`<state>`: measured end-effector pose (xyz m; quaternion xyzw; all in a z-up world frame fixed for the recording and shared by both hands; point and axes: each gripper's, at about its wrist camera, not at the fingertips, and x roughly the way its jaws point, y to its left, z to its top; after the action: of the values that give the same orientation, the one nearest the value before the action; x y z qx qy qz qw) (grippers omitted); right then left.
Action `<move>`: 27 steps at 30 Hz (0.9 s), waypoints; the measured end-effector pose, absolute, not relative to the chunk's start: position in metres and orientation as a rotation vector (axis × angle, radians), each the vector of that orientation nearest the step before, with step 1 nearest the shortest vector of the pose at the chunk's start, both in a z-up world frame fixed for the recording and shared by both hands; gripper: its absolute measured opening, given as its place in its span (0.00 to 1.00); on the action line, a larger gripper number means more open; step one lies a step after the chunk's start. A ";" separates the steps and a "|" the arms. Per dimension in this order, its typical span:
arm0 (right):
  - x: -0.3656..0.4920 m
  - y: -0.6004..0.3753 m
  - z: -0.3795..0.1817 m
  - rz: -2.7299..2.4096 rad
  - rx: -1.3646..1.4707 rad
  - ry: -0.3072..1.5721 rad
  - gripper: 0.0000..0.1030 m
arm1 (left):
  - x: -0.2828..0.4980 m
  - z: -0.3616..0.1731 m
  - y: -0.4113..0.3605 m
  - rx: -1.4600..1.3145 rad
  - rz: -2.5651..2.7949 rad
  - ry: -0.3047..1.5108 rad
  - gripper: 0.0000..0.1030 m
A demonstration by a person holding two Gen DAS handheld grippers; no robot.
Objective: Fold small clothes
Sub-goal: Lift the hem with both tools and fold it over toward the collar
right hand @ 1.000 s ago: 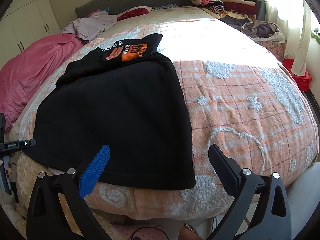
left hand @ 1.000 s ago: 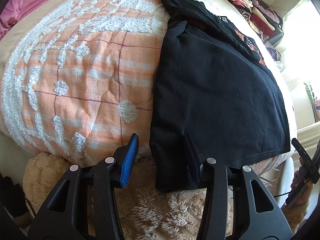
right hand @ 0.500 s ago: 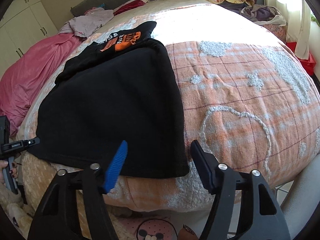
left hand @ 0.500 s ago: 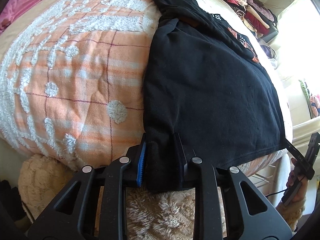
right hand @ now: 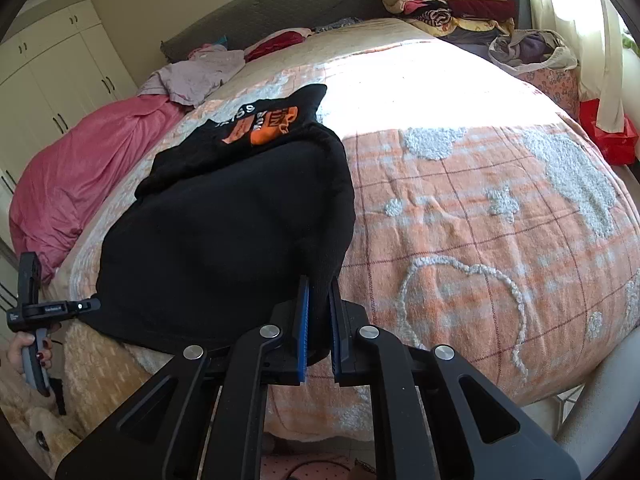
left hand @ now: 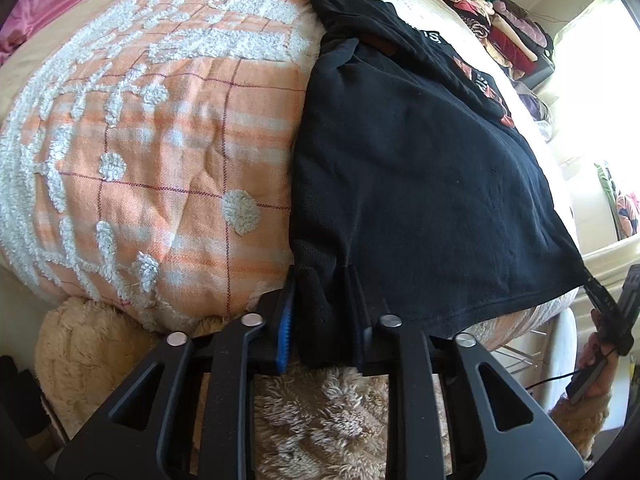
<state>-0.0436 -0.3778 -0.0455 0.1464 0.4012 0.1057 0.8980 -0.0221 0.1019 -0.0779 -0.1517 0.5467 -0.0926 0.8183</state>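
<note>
Left wrist | left claw clamps black shirt hem | right claw pinches other corner

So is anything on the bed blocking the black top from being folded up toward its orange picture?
Nothing visible does. Both grippers have just closed on the near hem of the black top: left gripper, right gripper. The cloth between the hem and the orange print lies bare, with only blanket beside it.
</note>
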 end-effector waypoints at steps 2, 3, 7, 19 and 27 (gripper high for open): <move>-0.043 -0.378 -0.040 0.220 0.315 0.812 0.08 | -0.022 -0.076 0.101 -0.327 -0.192 1.156 0.08; -0.043 -0.378 -0.037 0.220 0.319 0.803 0.08 | -0.023 -0.074 0.101 -0.332 -0.192 1.147 0.06; -0.043 -0.377 -0.025 0.221 0.330 0.750 0.08 | -0.029 -0.057 0.106 -0.360 -0.199 1.088 0.05; -0.036 -0.378 0.006 0.201 0.356 0.644 0.07 | -0.017 0.002 0.115 -0.405 -0.207 0.913 0.04; -0.015 -0.376 0.029 0.194 0.364 0.576 0.07 | 0.004 0.033 0.114 -0.403 -0.204 0.822 0.04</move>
<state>-0.0150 -0.3763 0.0294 0.1782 0.2818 0.0950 0.9380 0.0036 0.1143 0.0331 -0.1942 0.3963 -0.0985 0.8919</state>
